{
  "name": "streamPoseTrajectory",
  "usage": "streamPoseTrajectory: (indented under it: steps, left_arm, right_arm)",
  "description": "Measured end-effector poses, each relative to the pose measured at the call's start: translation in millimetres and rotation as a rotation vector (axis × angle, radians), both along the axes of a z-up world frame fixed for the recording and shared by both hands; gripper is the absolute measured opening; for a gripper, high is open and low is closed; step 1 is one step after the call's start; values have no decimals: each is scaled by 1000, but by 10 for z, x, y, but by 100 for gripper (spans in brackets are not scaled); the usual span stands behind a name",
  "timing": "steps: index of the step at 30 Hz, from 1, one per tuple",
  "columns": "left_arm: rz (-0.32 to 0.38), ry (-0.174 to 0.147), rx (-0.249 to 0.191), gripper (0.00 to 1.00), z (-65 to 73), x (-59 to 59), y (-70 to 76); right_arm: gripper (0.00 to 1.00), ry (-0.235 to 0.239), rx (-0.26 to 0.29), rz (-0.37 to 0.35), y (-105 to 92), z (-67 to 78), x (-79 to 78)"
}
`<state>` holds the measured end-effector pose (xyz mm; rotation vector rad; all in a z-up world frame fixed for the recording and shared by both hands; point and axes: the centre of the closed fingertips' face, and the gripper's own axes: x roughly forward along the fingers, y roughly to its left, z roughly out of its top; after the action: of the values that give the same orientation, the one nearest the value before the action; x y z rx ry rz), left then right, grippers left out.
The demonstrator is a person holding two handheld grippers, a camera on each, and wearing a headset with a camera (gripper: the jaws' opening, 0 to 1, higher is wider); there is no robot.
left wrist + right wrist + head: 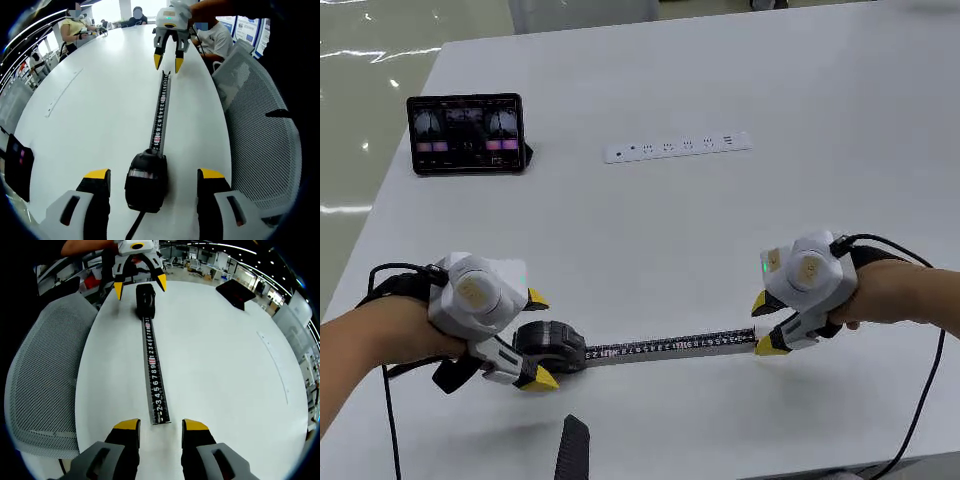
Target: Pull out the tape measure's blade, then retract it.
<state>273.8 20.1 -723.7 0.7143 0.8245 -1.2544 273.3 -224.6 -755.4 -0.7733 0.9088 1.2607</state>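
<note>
A white power strip (677, 147) lay flat on the white table (800, 70), in its far half. To the left of the strip and well apart from it, a dark tablet (467, 133) stood propped up with its screen lit. Beyond the tablet, farther left of the strip, was glossy floor (365, 70). Across the table from the strip, off the near edge, stood a grey mesh chair (45, 375). Past one end of the strip, people (75, 25) sat in the distance.

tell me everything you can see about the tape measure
The tape measure has a rounded black case, plastic by its look, lying on the white table between the jaws of the open left gripper, apart from both. Its blade is pulled out flat along the table, dark with white numerals, and ends just ahead of the open right gripper.
</note>
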Motion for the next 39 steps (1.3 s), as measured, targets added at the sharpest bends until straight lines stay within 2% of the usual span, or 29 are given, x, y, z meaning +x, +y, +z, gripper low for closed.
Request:
streamPoseTrajectory:
  steps: [4,9,11,16,17,20,23,26,27,29,30,32,35,36,37,38,39]
  left_arm:
    - [38,21,-8,78,25,-20,-4]
    - [82,27,-21,86,34,2,24]
    - [104,26,-35,90,48,6,20]
    - [170,49,-71,96,85,-21,23]
    - [201,51,-79,96,91,-15,29]
    - [272,58,-172,98,168,14,-32]
    - [349,66,-184,97,174,51,43]
    - [391,32,-217,99,207,104,89]
    - [402,24,-220,99,213,105,117]
    - [430,35,-241,99,225,95,131]
    - [458,49,-253,99,227,82,149]
    - [476,38,-272,99,236,82,187]
    - [515,16,-275,99,234,79,261]
    - [514,-3,-288,99,254,81,265]
    - [518,-51,-320,99,307,114,270]
    - [528,-74,-334,99,333,127,284]
    - [548,-82,-332,99,336,110,325]
  right_arm:
    - [34,-9,20,-21,6,56,-5]
    - [39,-11,54,-78,-8,129,5]
    - [42,-16,63,-96,-29,146,8]
    - [48,-24,107,-167,-74,193,35]
    - [49,-30,117,-184,-81,207,42]
    - [55,-67,157,-234,-102,244,96]
    - [60,-68,191,-283,-147,250,105]
    - [63,-80,207,-311,-197,257,89]
    - [63,-76,233,-342,-197,285,83]
    - [65,-65,255,-368,-217,303,73]
    - [67,-75,258,-378,-240,316,71]
    - [71,-88,271,-399,-269,341,64]
    - [76,-94,301,-441,-299,384,52]
    - [77,-98,304,-448,-321,381,53]
    - [78,-102,310,-458,-349,378,47]
    - [78,-103,312,-462,-370,373,34]
    - [78,-106,315,-471,-400,366,16]
